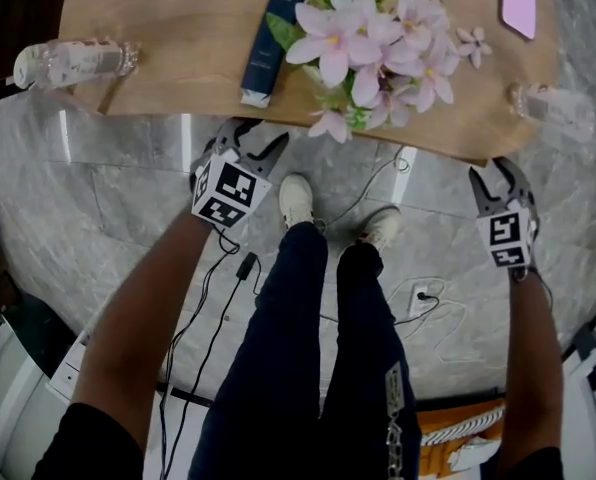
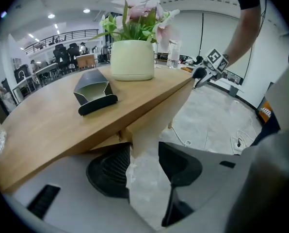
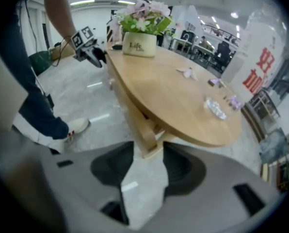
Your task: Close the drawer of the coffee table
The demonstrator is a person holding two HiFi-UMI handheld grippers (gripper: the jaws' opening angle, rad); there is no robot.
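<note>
The left claw [image 1: 253,134] and right claw [image 1: 498,174] hang spread and empty beside the oval light-wood table [image 1: 158,63], at its near edge, likely poised to push. The drawer, presumably under that edge, is not plainly seen.

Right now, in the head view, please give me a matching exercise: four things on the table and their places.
Things: 1 clear bottle; 2 dark blue box; 3 pink flowers; 4 pink flat item.
Places: A at the picture's top edge, right; B table's left end; C in a cream pot; D flat, left of the pot.
Pairs: 1-B, 2-D, 3-C, 4-A.
</note>
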